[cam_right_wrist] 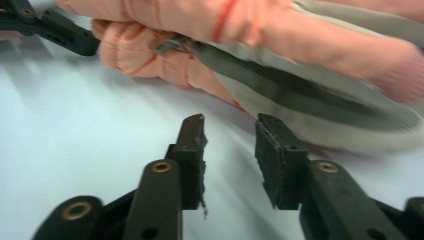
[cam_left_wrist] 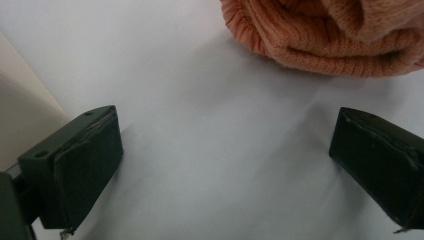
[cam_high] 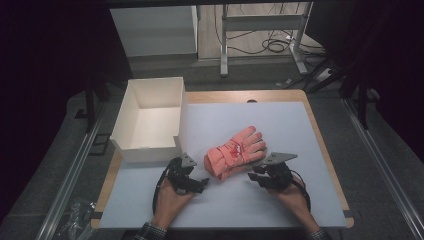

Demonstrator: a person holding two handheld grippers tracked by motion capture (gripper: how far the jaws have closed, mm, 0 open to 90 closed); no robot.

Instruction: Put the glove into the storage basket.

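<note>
Our forearms come in from the near edge, one claw in each hand. The left claw (cam_high: 206, 181) lies low, its jaws spread wide with nothing between them. The right claw (cam_high: 251, 173) points inward toward the left one, jaws parted a little, nothing pinched between the pads.

table (cam_high: 300, 150): white mat | on it: pink gloves (cam_high: 235, 152), white box (cam_high: 150, 120)
</note>
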